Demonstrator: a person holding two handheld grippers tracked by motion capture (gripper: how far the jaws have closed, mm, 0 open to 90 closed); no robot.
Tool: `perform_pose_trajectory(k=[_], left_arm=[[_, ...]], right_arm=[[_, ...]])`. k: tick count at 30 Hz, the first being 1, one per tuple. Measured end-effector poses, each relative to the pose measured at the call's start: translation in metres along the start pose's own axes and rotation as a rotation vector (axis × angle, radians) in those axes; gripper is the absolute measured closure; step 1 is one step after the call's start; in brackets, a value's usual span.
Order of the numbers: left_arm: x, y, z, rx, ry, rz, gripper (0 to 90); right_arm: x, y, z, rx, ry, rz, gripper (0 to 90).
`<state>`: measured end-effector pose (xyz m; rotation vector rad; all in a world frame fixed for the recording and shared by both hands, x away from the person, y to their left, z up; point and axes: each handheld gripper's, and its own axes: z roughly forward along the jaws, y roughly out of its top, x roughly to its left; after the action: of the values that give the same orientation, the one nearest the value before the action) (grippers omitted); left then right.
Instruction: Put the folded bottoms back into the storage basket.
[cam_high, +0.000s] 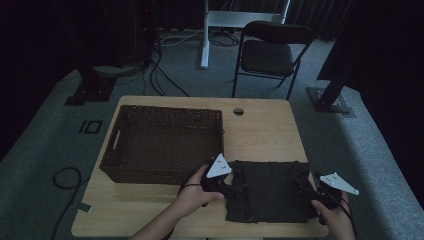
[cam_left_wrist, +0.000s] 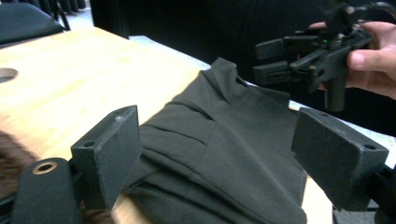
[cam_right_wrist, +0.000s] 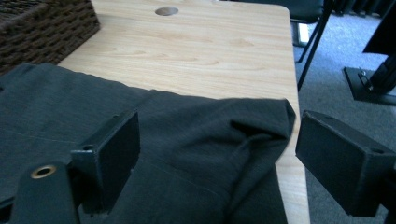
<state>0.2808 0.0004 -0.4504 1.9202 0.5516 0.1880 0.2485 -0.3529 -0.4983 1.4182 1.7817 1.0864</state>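
Wooden table — dark cloth lengthwise left-right

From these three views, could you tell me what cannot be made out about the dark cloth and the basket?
- Dark cloth: what garment it is; high view too dim, its near part cut off in both gripper views.
- Basket interior: too dark in the high view.
- Cloth's underside: hidden against the table.

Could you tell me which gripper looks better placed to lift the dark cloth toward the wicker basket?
Probably the left. The left gripper sits open at the dark cloth's edge nearest the wicker basket. The right gripper, also open, is at the cloth's far edge, away from the basket.
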Motion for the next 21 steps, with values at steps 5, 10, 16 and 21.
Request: perform_pose_trajectory(k=[5,10,16,21], left_arm=[[-0.006,-0.007,0.011,0.023,-0.012,-0.01,16.3],[-0.014,-0.016,0.023,0.043,0.007,-0.032,16.3],[-0.026,-0.015,0.03,0.025,0.051,-0.008,15.8],[-0.031,-0.019,0.037,0.036,0.003,-0.018,15.8]], right_arm=[[-0.005,-0.005,0.002,0.003,-0.001,0.033,13.1],[-0.009,-0.012,0.006,0.03,-0.021,0.036,13.2],[-0.009,-0.018,0.008,0.049,-0.029,0.035,13.2],[-0.01,-0.02,0.008,0.046,-0.023,0.048,13.2]])
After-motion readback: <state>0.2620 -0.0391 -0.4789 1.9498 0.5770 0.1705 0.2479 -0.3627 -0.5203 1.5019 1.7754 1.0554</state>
